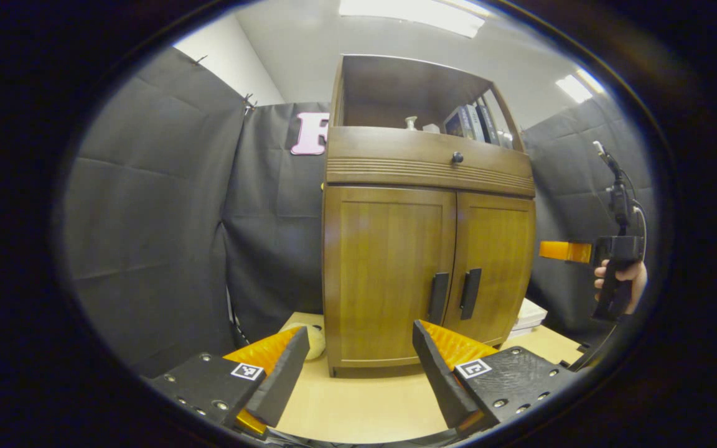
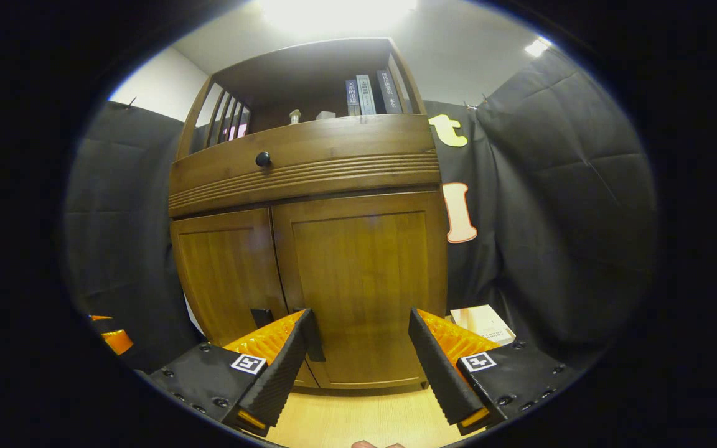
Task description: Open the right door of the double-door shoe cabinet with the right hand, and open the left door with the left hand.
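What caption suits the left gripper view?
Open left gripper faces the closed shoe cabinet; right gripper waits alongside.

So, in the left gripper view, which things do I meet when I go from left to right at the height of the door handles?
Booth wall → left door → left door handle → right door handle → right door → right gripper → hand holding it.

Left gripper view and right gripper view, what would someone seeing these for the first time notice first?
The wooden shoe cabinet stands mid-frame on a pale table, both doors shut, with two dark handles side by side at the centre seam. Above the doors sits a drawer with a round knob, and books stand on the open shelf on top. The left gripper and right gripper both face it, open and holding nothing.
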Tool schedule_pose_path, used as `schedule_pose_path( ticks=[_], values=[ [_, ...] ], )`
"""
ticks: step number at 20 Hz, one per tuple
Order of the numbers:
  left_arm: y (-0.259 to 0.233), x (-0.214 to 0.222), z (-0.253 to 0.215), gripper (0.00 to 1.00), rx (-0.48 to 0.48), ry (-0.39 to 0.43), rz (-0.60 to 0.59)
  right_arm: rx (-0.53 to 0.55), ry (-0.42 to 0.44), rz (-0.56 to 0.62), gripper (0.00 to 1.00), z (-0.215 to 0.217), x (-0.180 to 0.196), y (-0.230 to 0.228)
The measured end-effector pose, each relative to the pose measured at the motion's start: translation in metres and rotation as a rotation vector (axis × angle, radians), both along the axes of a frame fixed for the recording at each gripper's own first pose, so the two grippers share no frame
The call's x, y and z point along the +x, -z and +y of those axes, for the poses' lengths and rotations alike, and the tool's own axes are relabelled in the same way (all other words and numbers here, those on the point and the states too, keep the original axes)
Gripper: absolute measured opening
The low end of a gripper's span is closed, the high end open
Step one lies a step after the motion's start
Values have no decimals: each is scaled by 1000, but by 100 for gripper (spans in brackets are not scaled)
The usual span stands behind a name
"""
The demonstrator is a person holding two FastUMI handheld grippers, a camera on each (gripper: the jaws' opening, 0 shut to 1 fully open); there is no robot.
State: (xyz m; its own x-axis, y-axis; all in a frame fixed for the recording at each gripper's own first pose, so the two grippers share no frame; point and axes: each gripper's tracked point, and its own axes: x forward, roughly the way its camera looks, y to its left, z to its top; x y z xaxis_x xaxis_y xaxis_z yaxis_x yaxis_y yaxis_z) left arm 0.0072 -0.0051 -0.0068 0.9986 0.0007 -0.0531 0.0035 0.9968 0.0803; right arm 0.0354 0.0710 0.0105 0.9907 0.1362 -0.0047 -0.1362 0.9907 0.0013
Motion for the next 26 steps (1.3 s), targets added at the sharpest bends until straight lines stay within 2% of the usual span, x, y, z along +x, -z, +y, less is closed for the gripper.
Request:
schedule_pose_path(
  ticks=[4,5,6,7,9,10,13,18,26],
  values=[
    [-2,-2,0,97,51,-35,15,-8,-51,3,98,27,17,3],
    [-2,-2,0,97,43,-36,20,-13,-62,5,92,33,21,5],
    [1,-3,1,97,31,-37,25,-19,-72,6,92,39,25,6],
    [3,-2,2,97,23,-43,30,-24,-81,5,98,45,30,7],
    [6,-1,5,95,20,-63,46,-31,-91,3,98,55,40,11],
    [7,1,6,95,19,-78,57,-31,-101,9,92,60,45,14],
    [13,7,10,97,-2,-117,87,-46,-122,37,98,75,59,29],
    [24,11,14,97,2,-142,96,-42,-132,59,98,89,84,51],
    [30,14,20,97,-20,-193,145,-100,-91,100,98,97,118,91]
  ],
)
